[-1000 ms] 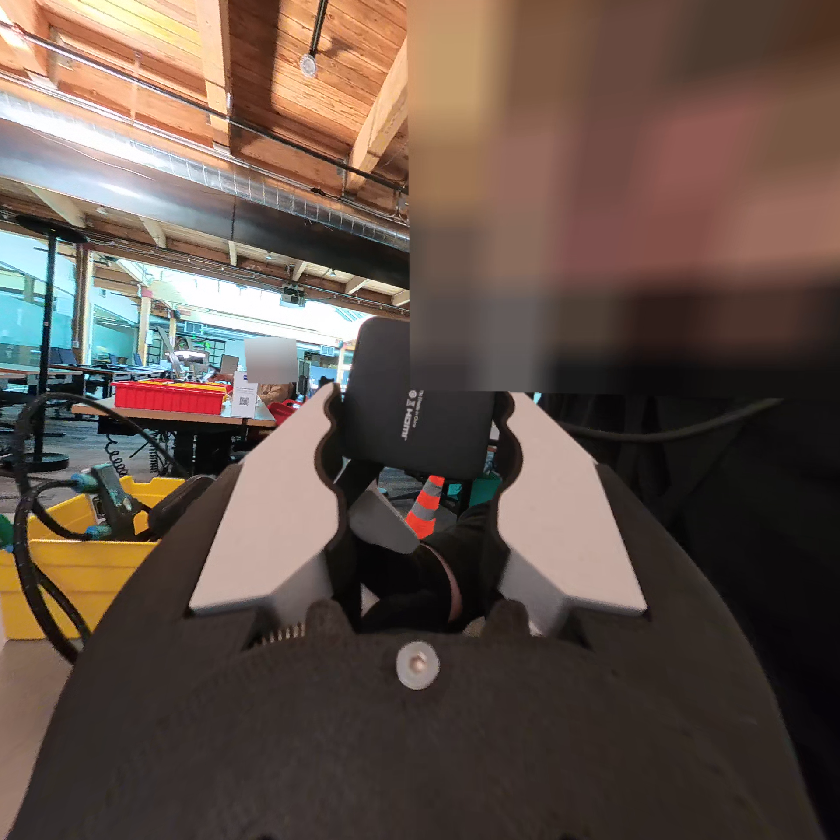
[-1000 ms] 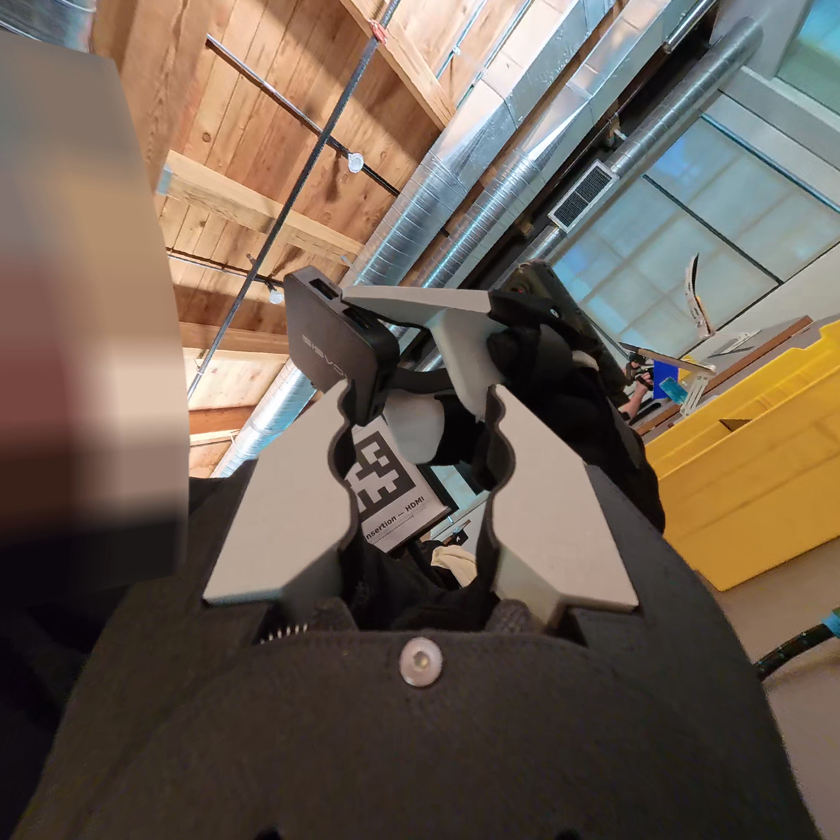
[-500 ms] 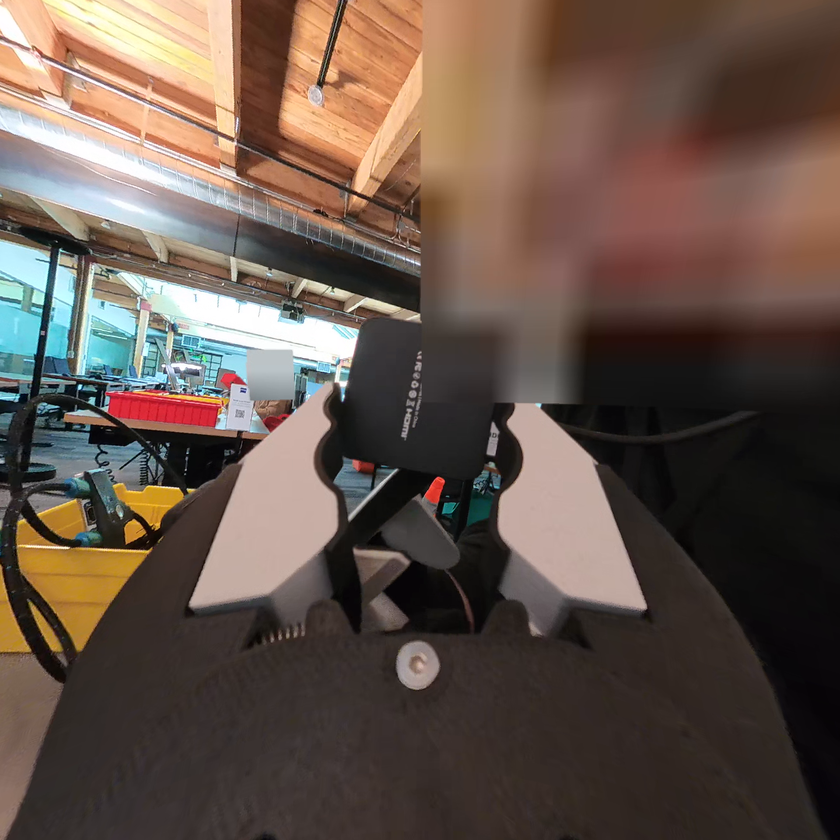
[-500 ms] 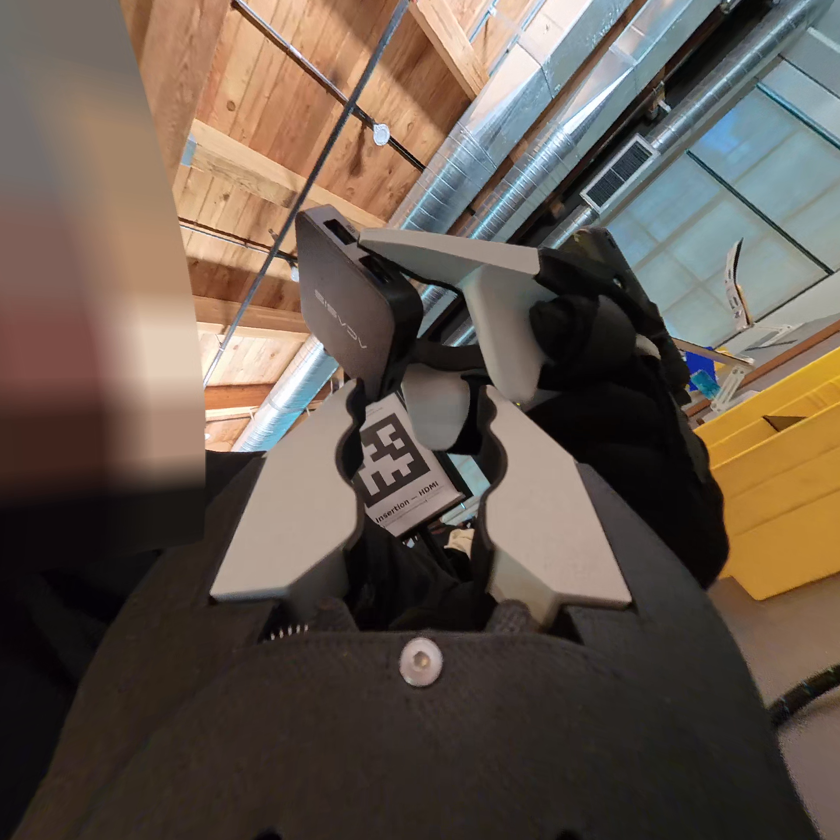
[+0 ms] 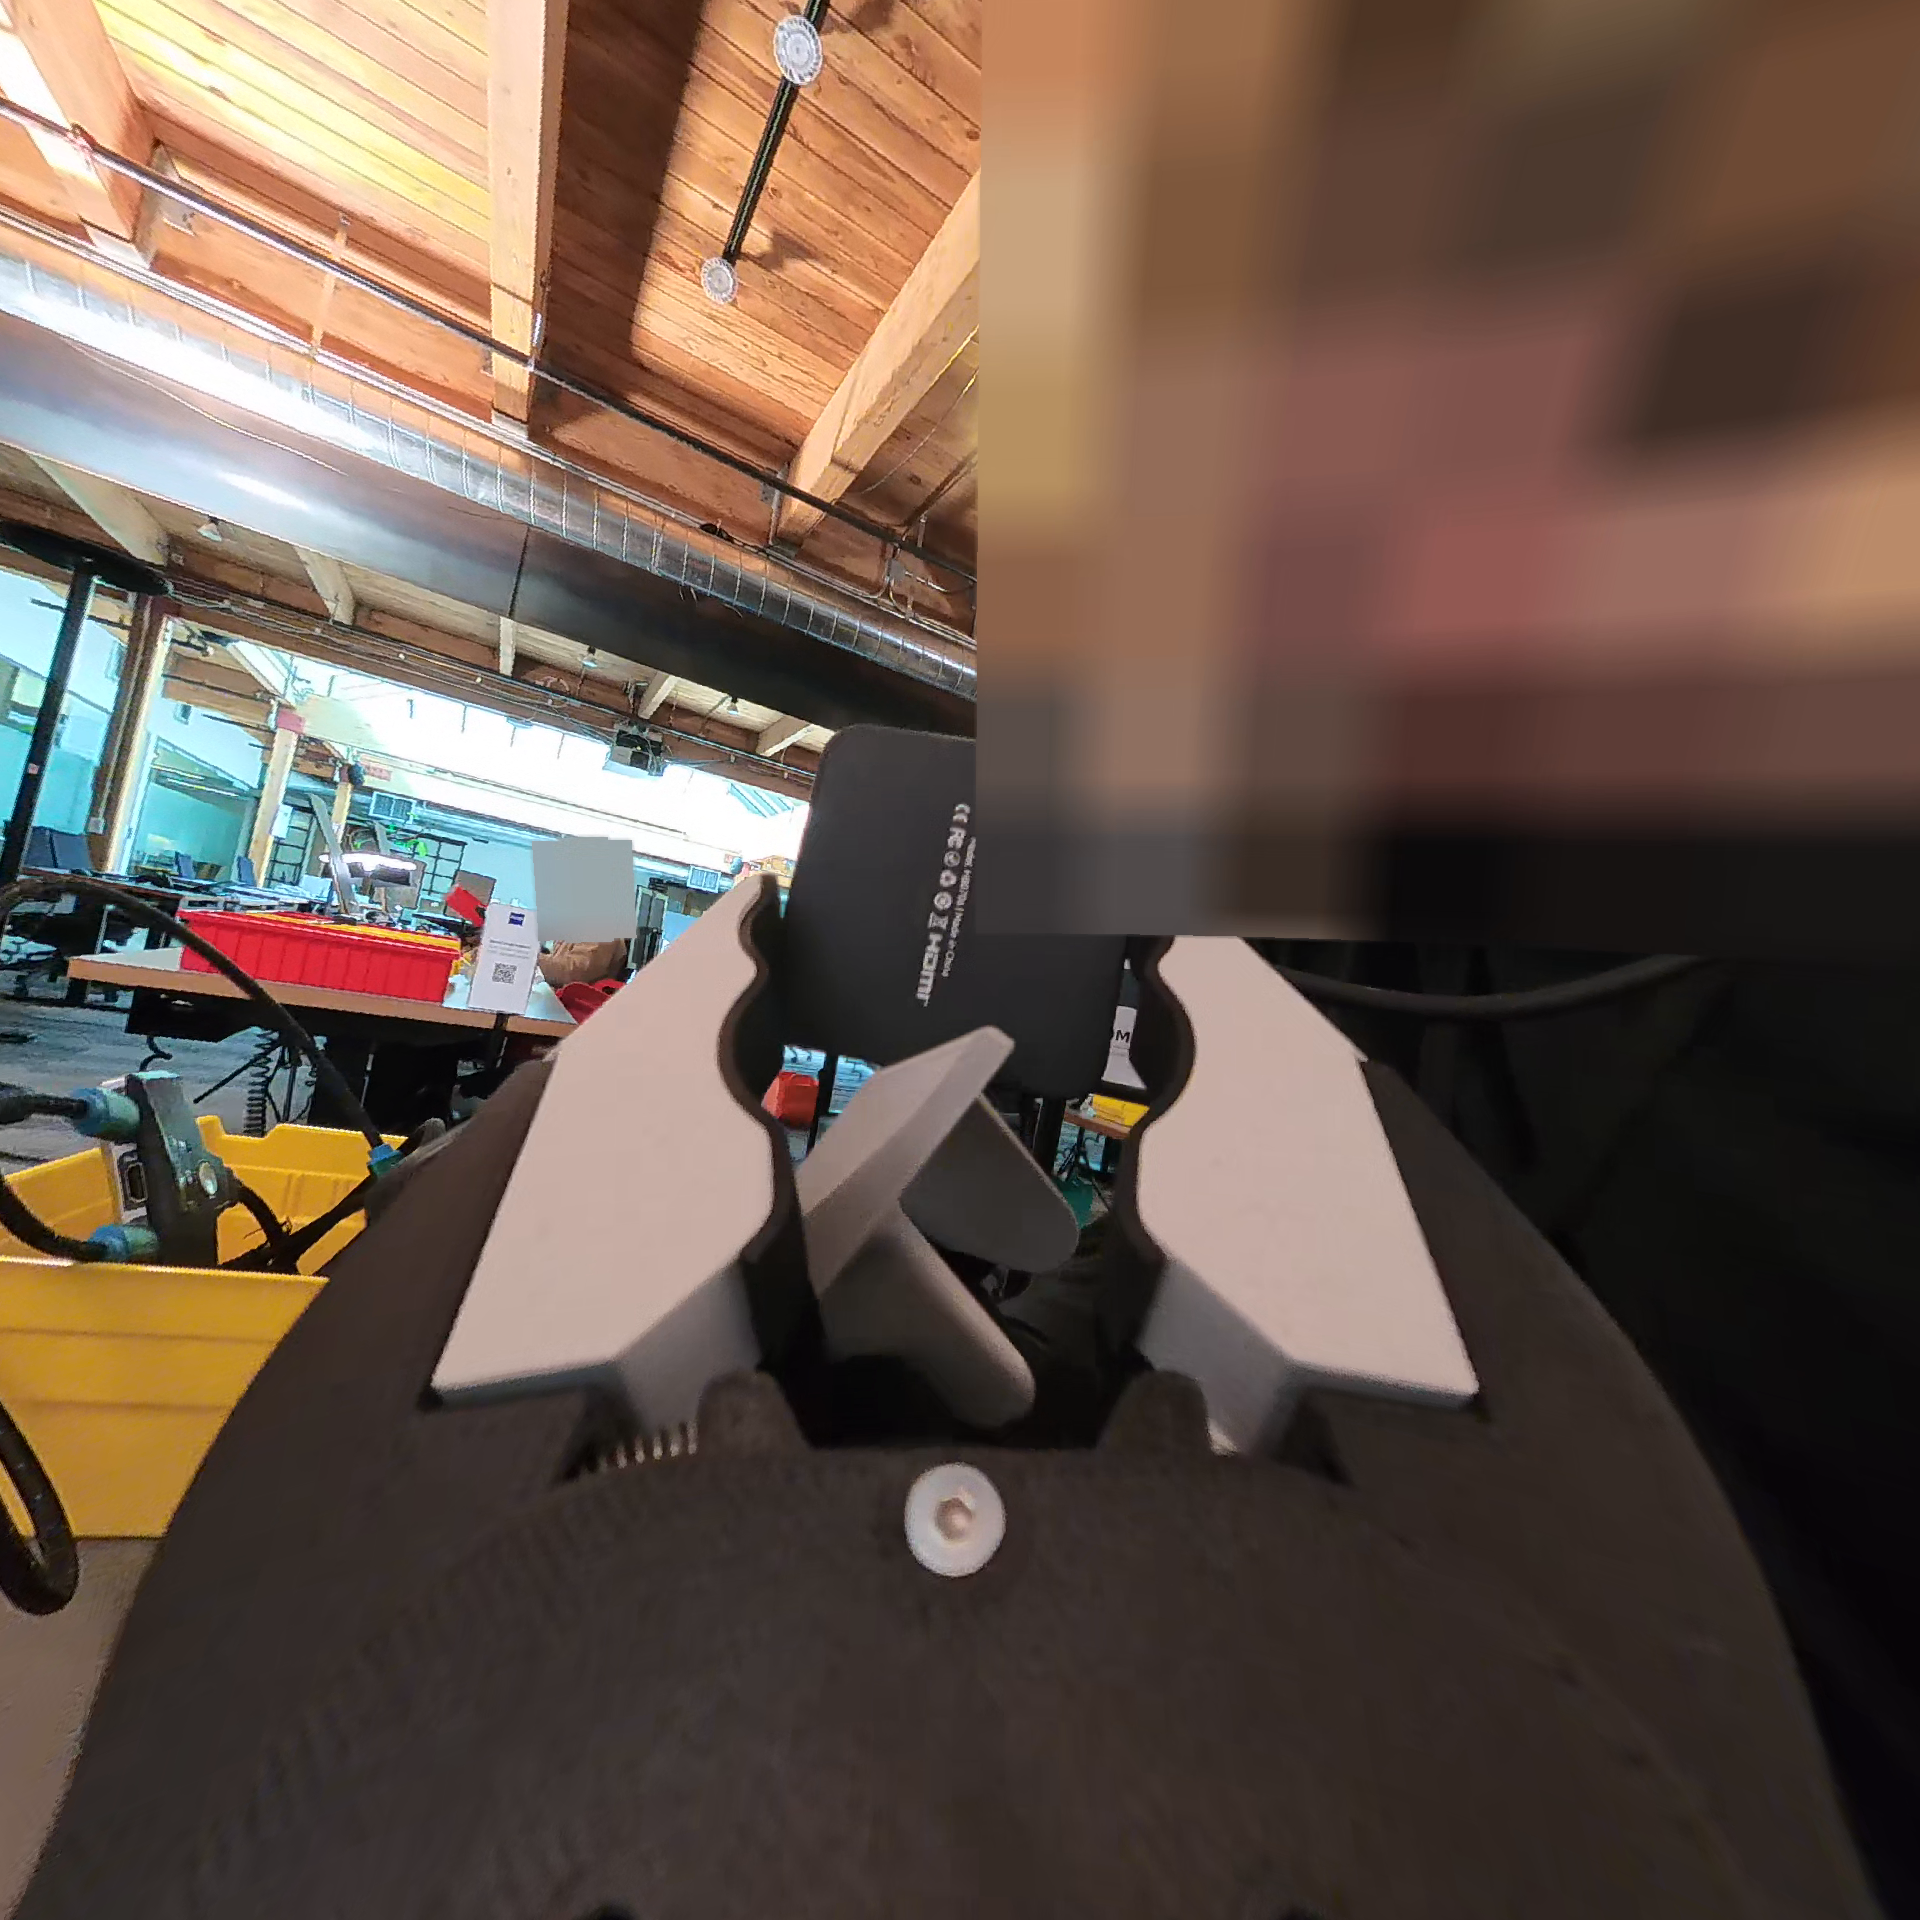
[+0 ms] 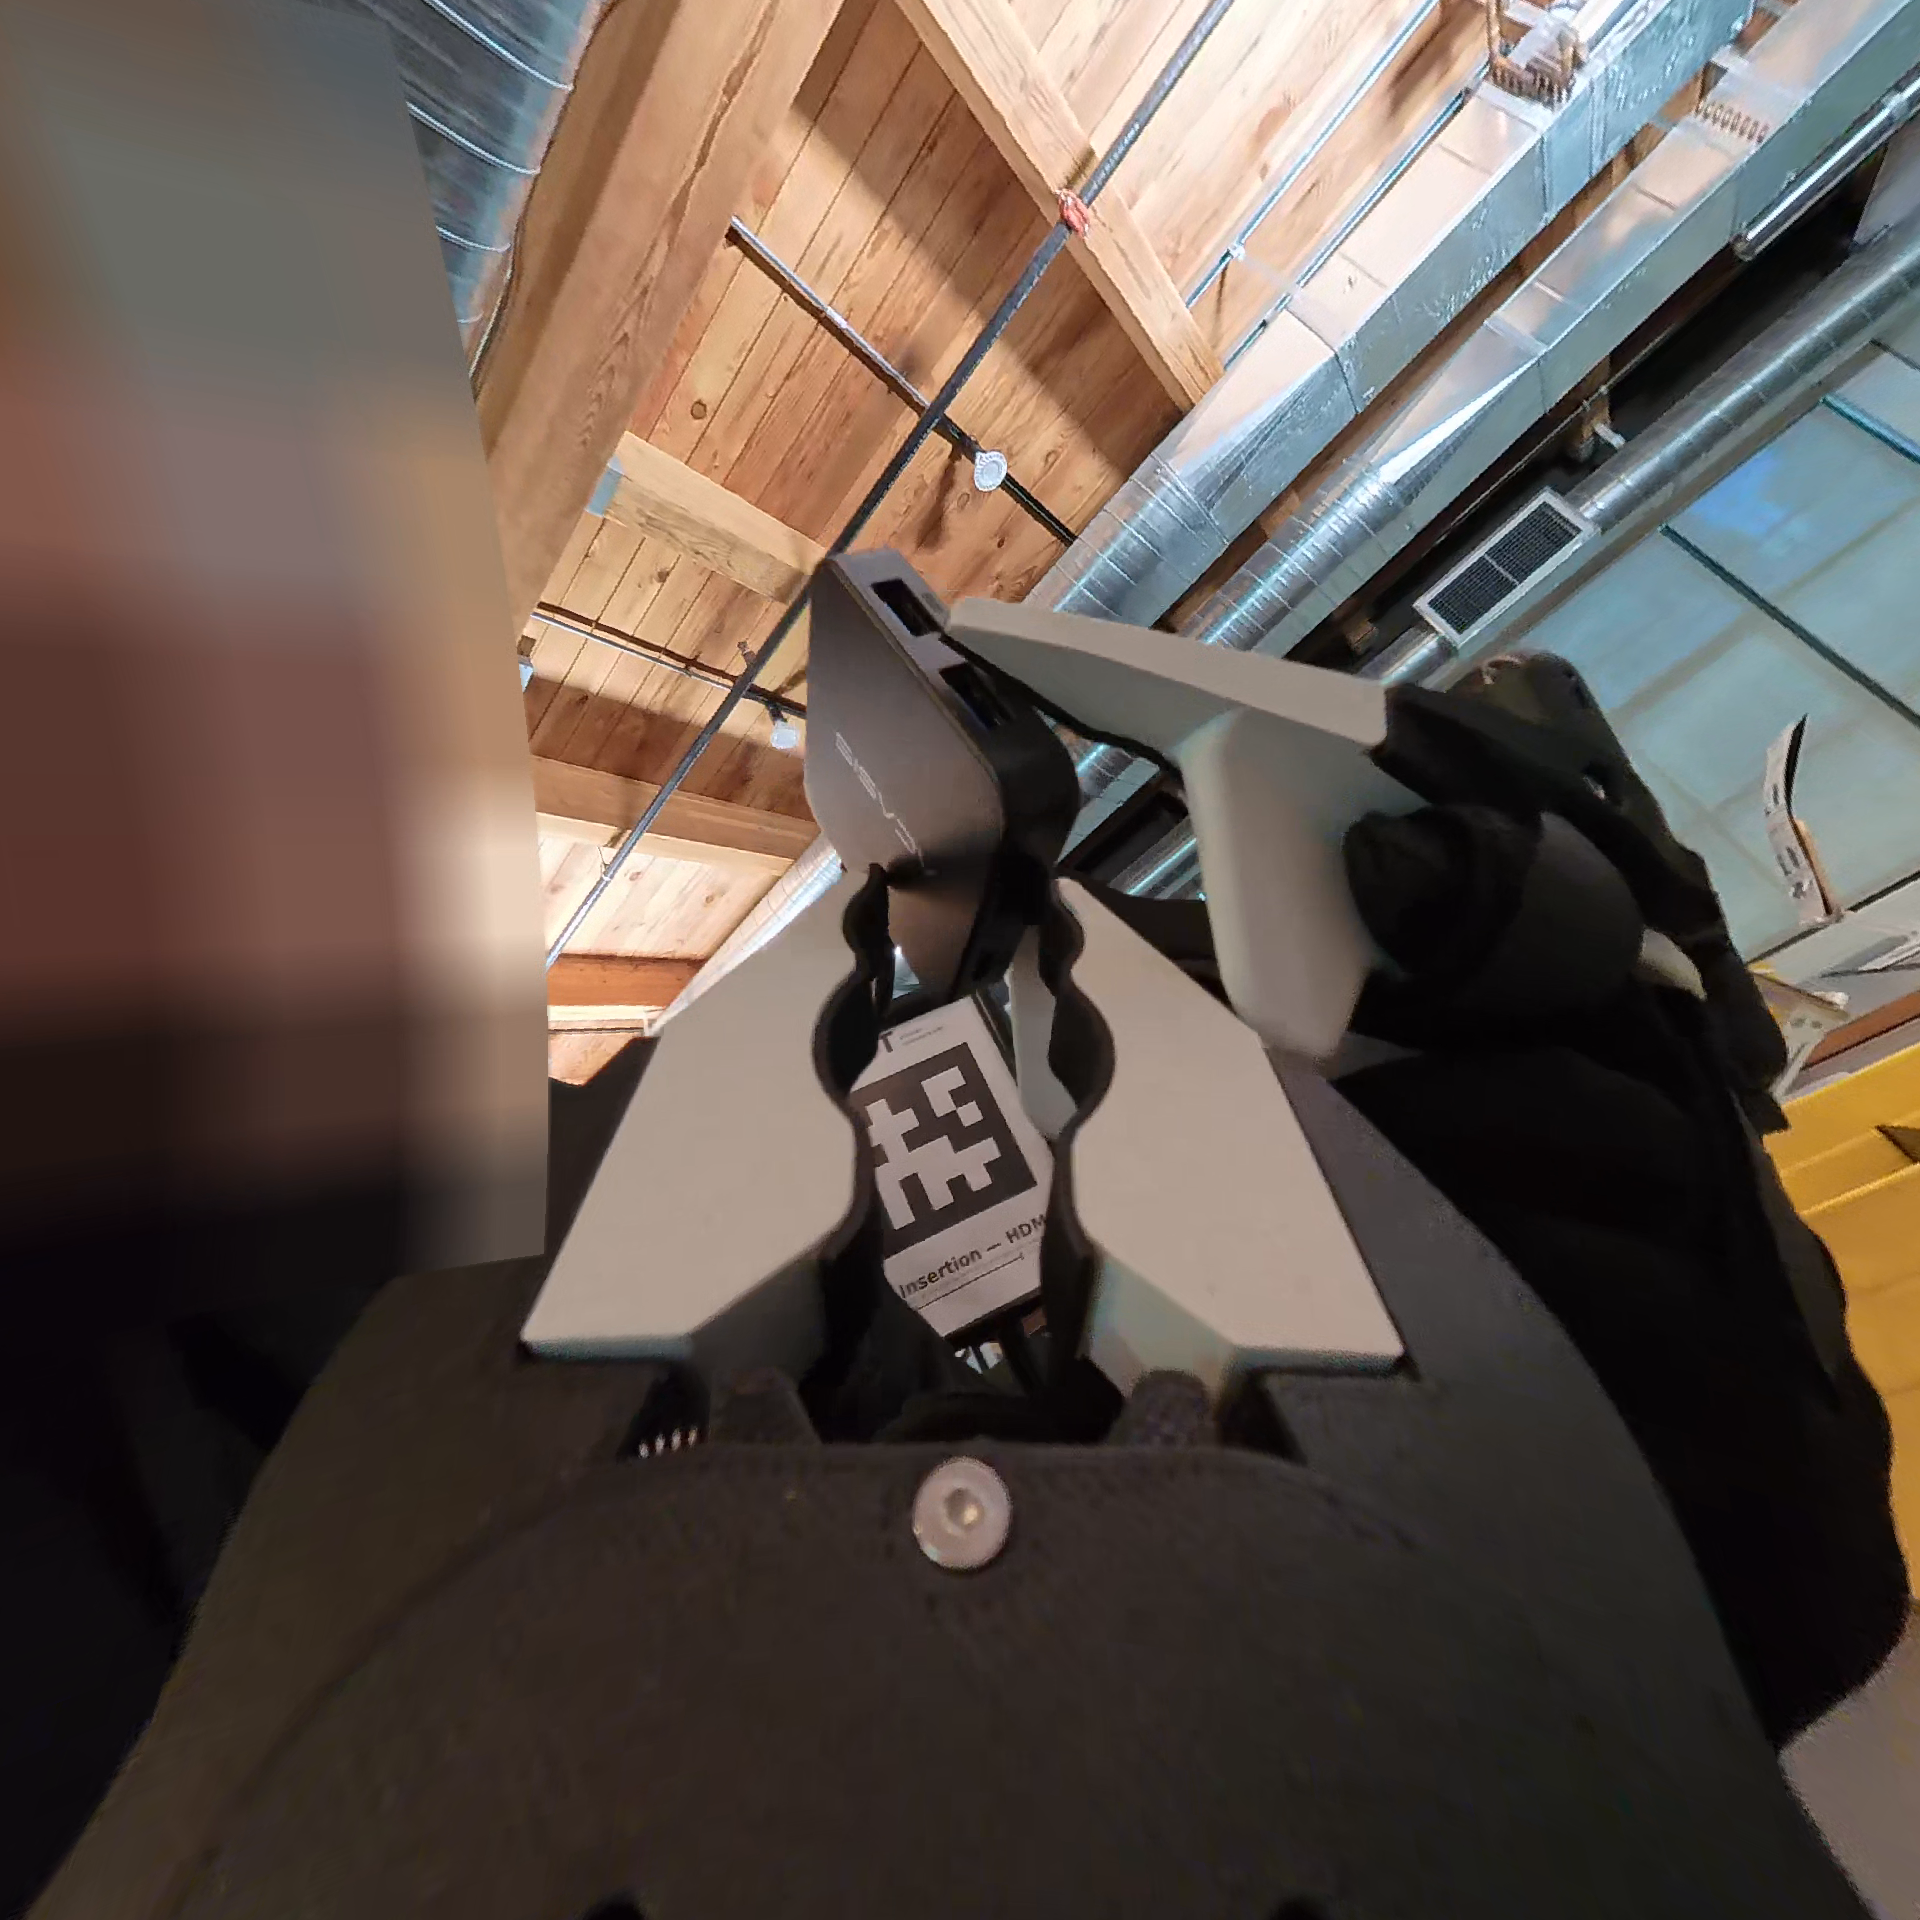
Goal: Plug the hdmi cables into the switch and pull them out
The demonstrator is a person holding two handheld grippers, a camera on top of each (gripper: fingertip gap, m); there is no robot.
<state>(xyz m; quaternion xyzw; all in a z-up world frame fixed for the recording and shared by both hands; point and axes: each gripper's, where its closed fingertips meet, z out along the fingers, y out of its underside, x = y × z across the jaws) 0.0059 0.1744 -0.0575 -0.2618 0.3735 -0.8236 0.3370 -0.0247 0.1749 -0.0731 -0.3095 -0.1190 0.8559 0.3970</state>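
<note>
The black HDMI switch is held up in the air, upright between the fingertips of my left gripper, which is shut on its two side edges. In the right wrist view the switch shows two empty ports on its upper edge. A black HDMI plug sits in its lower side. My right gripper comes from below and is shut on that plug. Its grey fingers show under the switch in the left wrist view. The left gripper's fingers and a black-gloved hand show beyond.
A yellow bin holding black cables with teal ends sits low at the left. Another yellow bin is at the right. A white card with a black square pattern hangs behind the right fingers. A person in dark clothes is close. Only a small space, under 4 cm, lies between the two pairs of fingers.
My right gripper's jaws have narrowed and closed on the plug under the switch. The switch and left gripper have come closer to the right camera. Both views have tilted slightly upward.
</note>
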